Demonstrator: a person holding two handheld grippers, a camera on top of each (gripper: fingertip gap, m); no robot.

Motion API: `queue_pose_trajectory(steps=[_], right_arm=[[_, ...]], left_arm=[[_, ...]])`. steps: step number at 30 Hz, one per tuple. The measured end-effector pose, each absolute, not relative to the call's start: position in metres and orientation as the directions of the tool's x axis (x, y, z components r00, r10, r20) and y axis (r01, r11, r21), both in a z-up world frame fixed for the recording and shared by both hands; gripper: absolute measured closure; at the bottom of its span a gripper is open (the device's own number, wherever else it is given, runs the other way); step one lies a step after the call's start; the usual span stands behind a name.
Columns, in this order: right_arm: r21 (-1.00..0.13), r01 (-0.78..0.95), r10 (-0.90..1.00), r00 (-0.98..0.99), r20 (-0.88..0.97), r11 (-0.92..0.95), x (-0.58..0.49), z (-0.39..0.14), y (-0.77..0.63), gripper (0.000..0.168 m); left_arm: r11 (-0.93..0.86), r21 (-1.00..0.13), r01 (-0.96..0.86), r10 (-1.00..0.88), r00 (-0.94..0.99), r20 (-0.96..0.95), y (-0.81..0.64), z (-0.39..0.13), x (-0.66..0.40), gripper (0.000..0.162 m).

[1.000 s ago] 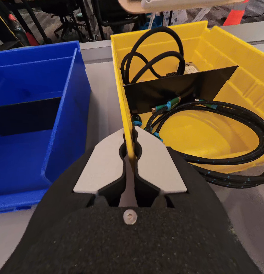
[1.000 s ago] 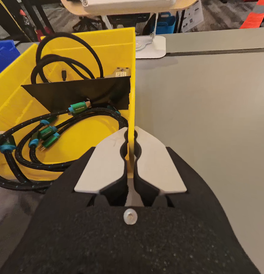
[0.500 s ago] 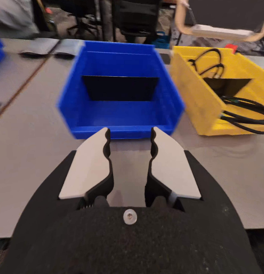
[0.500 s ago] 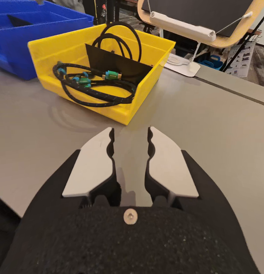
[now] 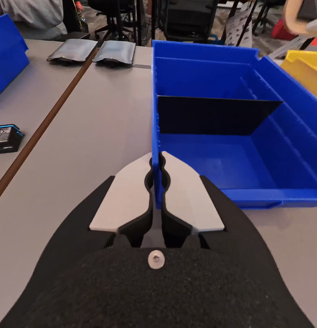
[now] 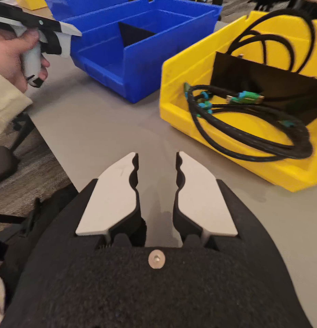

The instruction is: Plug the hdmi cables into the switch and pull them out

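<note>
Left wrist view: claw (image 5: 155, 159) pinches blue bin (image 5: 225, 168) wall.

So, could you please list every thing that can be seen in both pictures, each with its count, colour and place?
blue bin: one, blue, middle of the grey table, empty, black divider across it
second blue bin: one, blue, far left edge of the left wrist view
yellow bin: one, yellow, right of the blue bin, black divider inside
hdmi cables: several, black braided with green and blue plugs, coiled in the yellow bin's front part
thin cables: black, looped behind the divider
pouches: two, dark grey, far side of the table
flat device: one, black with blue trim, left table
left gripper: shut on the blue bin's left wall
right gripper: open, above bare table
hand: holds the left gripper's handle
</note>
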State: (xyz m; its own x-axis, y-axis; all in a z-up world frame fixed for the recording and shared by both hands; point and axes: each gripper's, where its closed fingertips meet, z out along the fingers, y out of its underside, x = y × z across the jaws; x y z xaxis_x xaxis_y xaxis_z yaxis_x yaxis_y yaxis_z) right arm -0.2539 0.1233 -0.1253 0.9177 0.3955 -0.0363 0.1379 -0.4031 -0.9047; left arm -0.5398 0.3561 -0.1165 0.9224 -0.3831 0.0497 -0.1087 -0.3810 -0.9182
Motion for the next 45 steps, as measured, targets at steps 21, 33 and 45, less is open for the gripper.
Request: queue_pose_trajectory(steps=[21, 33, 45], right_arm=[[-0.900, 0.107, 0.202, 0.979, 0.022, -0.423, -0.354, -0.119, 0.222, 0.164], [-0.993, 0.027, 0.063, 0.998, 0.020, -0.115, -0.230, 0.047, 0.178, 0.165], [-0.971, -0.001, -0.367, 0.926, 0.090, -0.241, 0.121, 0.025, 0.071, 0.165]], left_arm=[[-0.359, -0.916, -0.181, -0.223, 0.969, -0.104, 0.207, -0.106, -0.550, 0.158], [-0.003, -0.989, -0.145, -0.343, 0.930, -0.136, 0.189, 0.063, -0.411, 0.157], [-0.079, -0.968, -0.239, -0.709, 0.696, -0.114, 0.147, -0.005, -0.045, 0.155]])
